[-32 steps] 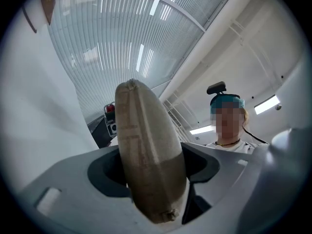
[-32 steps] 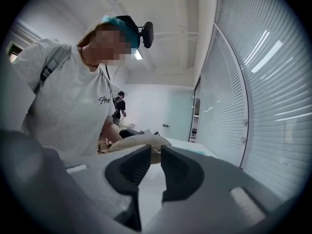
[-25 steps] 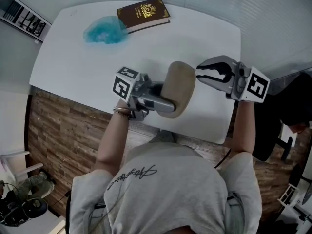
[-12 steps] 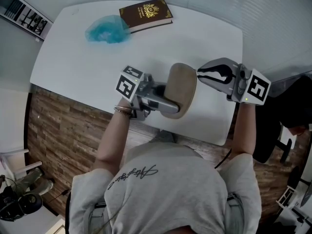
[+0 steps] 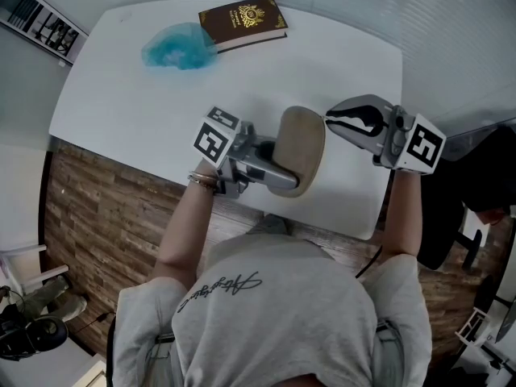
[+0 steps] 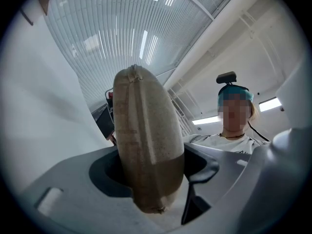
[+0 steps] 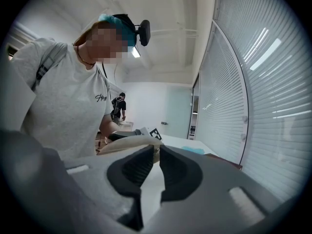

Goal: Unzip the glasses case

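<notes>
**Right jaws just pinched down at the end of the case: unzip looks set to start**

The one real change: the right gripper point(image 5: 329, 119) has just been closing, and its jaws are now drawn almost together, with only a sliver of gap left. In the right gripper view a small pale bit is caught between the tips, right at the end of the tan glasses case point(image 5: 300, 139). That's probably the zipper tab point(image 7: 156, 151), though it's too small for that to be called for sure.

The case itself is held up off the white table point(image 5: 121, 95), over the near edge. It is clamped across its middle by the left gripper point(image 5: 278, 172), whose jaws are spread wide around the fat body. Seen from that gripper's own view, the case stands on edge with its seam running up the front, and no opened gap can be made out.

So nothing's been unzipped yet, but the grab seems done. Next, the tab would likely need to be dragged along the seam while the case is braced by the left side. If only fabric got pinched, a slip can be expected.

The brown book point(image 5: 242, 21) and the crumpled blue thing point(image 5: 173, 48) at the far side aren't involved.
</notes>
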